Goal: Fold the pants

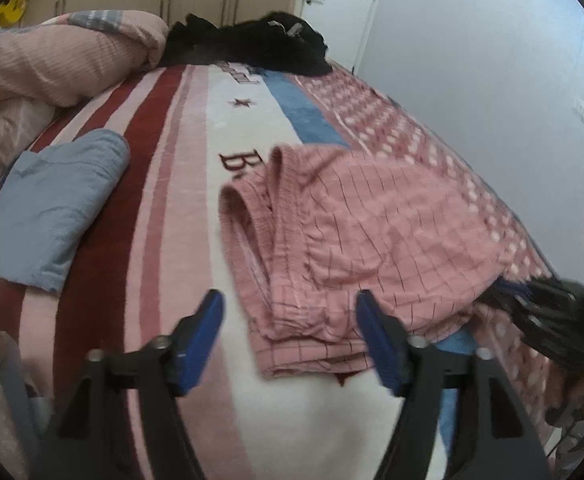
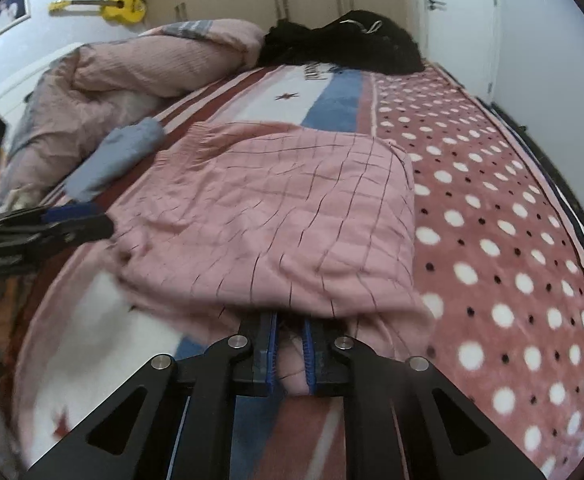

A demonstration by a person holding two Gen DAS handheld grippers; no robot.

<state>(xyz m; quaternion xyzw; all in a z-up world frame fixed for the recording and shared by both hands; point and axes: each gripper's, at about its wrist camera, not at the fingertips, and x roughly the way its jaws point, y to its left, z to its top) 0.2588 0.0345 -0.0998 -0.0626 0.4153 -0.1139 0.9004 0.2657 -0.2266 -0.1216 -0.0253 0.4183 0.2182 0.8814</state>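
Observation:
Pink checked pants (image 1: 364,240) lie folded on the bed, waistband toward the far left in the left wrist view; they also fill the middle of the right wrist view (image 2: 283,220). My left gripper (image 1: 292,320) is open and empty, its blue pads either side of the pants' near edge. My right gripper (image 2: 290,344) is shut on a fold of the pants' near edge. It shows at the right edge of the left wrist view (image 1: 540,300). The left gripper shows at the left of the right wrist view (image 2: 71,224).
A striped and dotted blanket (image 2: 492,220) covers the bed. A folded blue garment (image 1: 51,204) lies left of the pants. A pink duvet (image 1: 59,56) and a black clothes pile (image 1: 267,40) lie at the far end. A wall (image 1: 492,60) runs along the right.

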